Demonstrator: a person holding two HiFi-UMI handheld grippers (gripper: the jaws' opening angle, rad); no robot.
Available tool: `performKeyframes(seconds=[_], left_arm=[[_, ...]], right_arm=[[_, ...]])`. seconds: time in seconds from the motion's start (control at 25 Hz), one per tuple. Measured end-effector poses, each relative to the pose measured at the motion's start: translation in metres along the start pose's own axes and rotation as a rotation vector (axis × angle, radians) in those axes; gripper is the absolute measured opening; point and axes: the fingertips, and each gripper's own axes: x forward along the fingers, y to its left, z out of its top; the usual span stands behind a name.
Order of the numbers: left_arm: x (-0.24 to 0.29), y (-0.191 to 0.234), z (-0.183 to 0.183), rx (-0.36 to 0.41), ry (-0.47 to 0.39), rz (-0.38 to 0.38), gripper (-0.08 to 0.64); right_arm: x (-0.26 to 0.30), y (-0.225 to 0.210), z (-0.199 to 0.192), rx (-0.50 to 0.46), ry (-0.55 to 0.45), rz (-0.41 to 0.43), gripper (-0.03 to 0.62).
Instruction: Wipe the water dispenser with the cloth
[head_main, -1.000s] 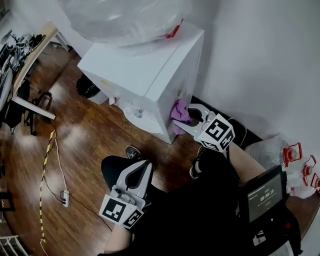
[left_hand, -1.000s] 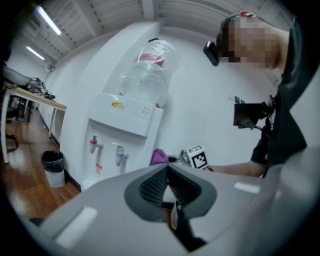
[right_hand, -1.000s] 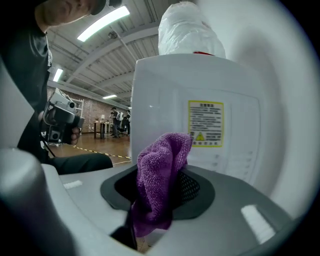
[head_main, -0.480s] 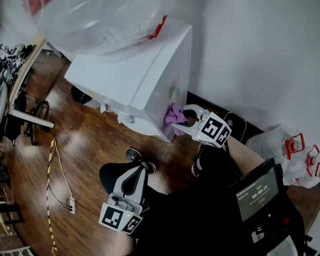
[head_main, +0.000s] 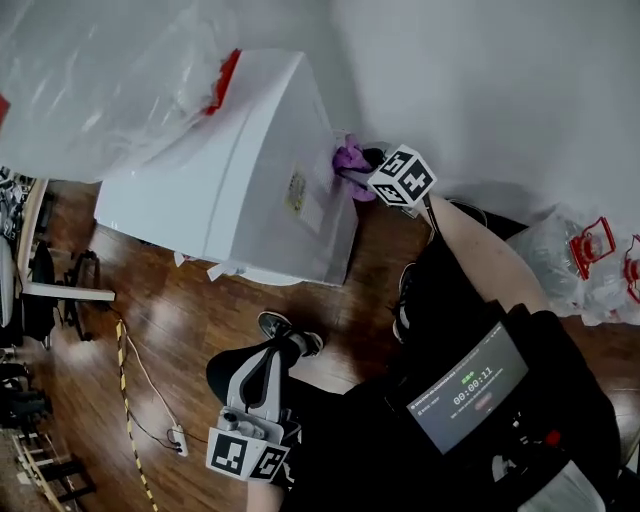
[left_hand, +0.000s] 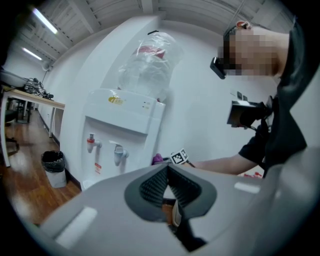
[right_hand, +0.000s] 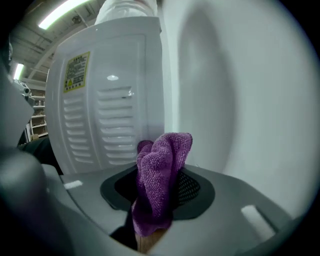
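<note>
1. My left claw (left_hand: 167, 170) is closed, empty, low at near left.
2. The water dispenser (head_main: 240, 180) stands against the far wall.
3. My right claw (head_main: 350, 168) grips the purple cloth (head_main: 349, 156) by its vented back panel. I judge this the wiping step; next, press and sweep.

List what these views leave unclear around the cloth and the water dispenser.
- Whether the cloth touches the dispenser: head view, right gripper covers it.
- Yellow label print: right gripper view, too small.
- Bottle top: head view, cut off by edge.
</note>
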Motion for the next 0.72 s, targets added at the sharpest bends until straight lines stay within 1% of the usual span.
performKeyframes(seconds=[0.12, 0.24, 0.36, 0.48, 0.6, 0.72], left_arm=[[0.007, -0.004, 0.001, 0.008, 0.009, -0.016, 0.023], [0.014, -0.010, -0.004, 0.005, 0.025, -0.041, 0.023], [0.019, -0.019, -0.007, 0.002, 0.035, -0.066, 0.023], [0.024, -0.023, -0.010, -0.003, 0.039, -0.081, 0.023], [0.032, -0.025, -0.011, -0.008, 0.045, -0.094, 0.023], [0.036, -0.023, -0.013, -0.016, 0.056, -0.101, 0.023]], right_arm=[[0.004, 0.014, -0.011, -0.032, 0.038, 0.010, 0.153], [0.001, 0.055, -0.014, -0.056, 0.023, 0.074, 0.153], [-0.009, 0.117, -0.010, -0.089, 0.005, 0.166, 0.153], [-0.020, 0.185, -0.009, -0.155, -0.002, 0.270, 0.153], [-0.034, 0.230, -0.010, -0.205, -0.003, 0.350, 0.153], [-0.046, 0.272, -0.011, -0.239, -0.016, 0.463, 0.153]])
